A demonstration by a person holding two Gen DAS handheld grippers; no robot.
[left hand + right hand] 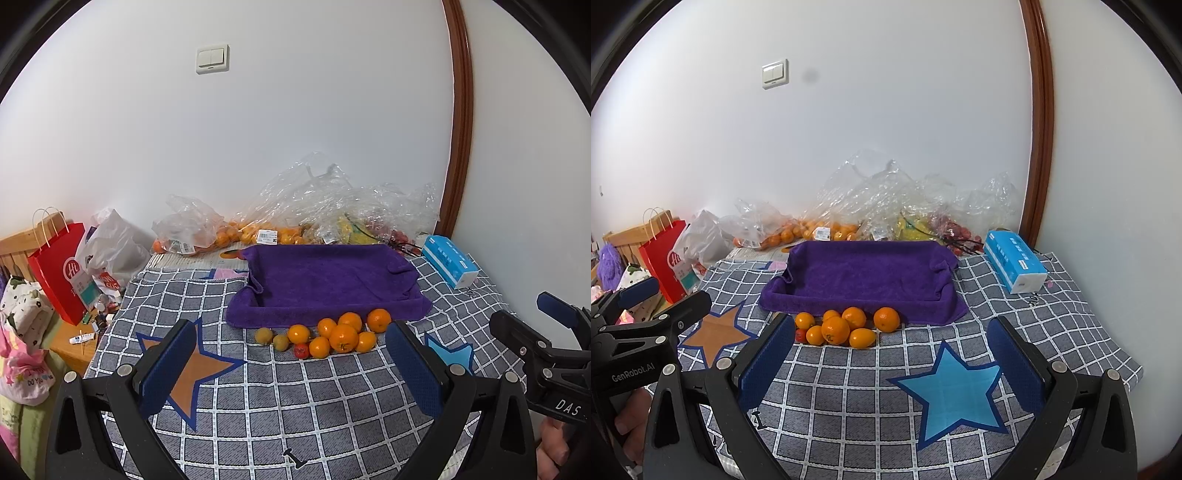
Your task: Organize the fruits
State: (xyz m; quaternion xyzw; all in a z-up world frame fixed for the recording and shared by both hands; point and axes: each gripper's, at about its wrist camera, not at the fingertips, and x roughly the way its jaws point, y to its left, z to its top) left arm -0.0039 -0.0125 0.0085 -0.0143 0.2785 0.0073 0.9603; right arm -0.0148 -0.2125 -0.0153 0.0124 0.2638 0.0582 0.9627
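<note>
A cluster of several oranges [343,336] [836,328] lies on the checked cloth, right against the near edge of a tray draped in a purple towel [325,284] [864,277]. The tray looks empty. Left of the oranges are two small yellow-green fruits [272,339] and one small red fruit [301,350] [800,335]. My left gripper [291,328] [672,295] hovers open just short of the fruit, nothing between its fingers. My right gripper [890,325] [532,314] is open too, beside the left one and slightly right of the cluster.
Clear plastic bags of oranges and other fruit [295,221] [849,221] pile against the back wall. A blue tissue pack [448,260] [1014,264] lies right of the tray. A red paper bag [59,269] and clutter stand past the cloth's left edge.
</note>
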